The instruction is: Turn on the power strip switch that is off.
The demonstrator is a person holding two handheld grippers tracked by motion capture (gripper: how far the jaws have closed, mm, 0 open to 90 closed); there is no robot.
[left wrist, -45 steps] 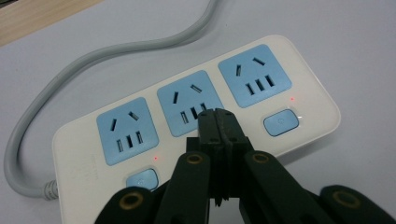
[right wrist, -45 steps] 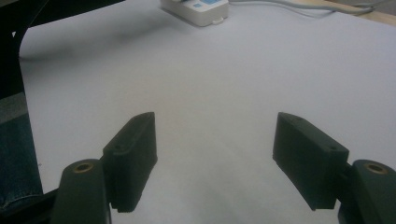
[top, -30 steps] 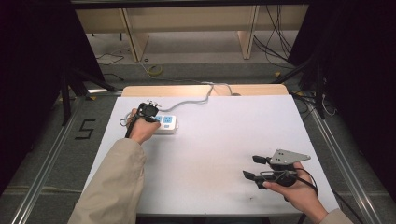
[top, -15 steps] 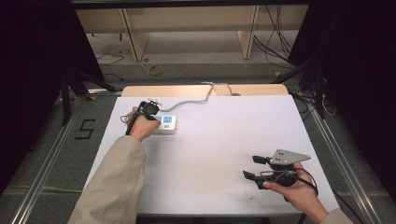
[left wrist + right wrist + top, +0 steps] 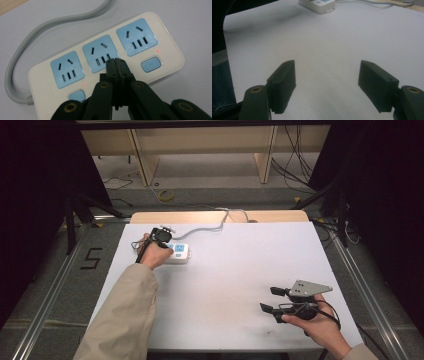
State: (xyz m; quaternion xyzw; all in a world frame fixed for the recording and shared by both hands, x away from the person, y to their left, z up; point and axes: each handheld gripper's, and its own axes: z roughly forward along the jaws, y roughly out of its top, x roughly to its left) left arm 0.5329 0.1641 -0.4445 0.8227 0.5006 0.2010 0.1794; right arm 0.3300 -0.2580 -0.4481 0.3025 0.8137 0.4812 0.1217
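A white power strip (image 5: pixel 105 62) with three blue sockets lies on the white table (image 5: pixel 240 265) at the far left, also seen as the strip (image 5: pixel 180 253) and the strip (image 5: pixel 318 5). Its grey cable (image 5: pixel 37 32) curves off toward the far edge. Small red lights (image 5: pixel 83 85) glow beside the blue buttons (image 5: pixel 150 64). My left gripper (image 5: pixel 116 61) is shut with nothing between its jaws, its tips over the strip just below the middle socket. From above, that left gripper (image 5: pixel 164 237) sits at the strip's left end. My right gripper (image 5: pixel 272 300) stands open over bare table near the front right; the right gripper (image 5: pixel 327 80) holds nothing.
A wooden board (image 5: pixel 200 216) borders the table's far edge, where the grey cable (image 5: pixel 215 225) runs. A beige sleeve (image 5: pixel 125 315) reaches in from the front left. Metal rails (image 5: pixel 50 295) flank the table, and a floor mark "5" (image 5: pixel 91 258) lies at the left.
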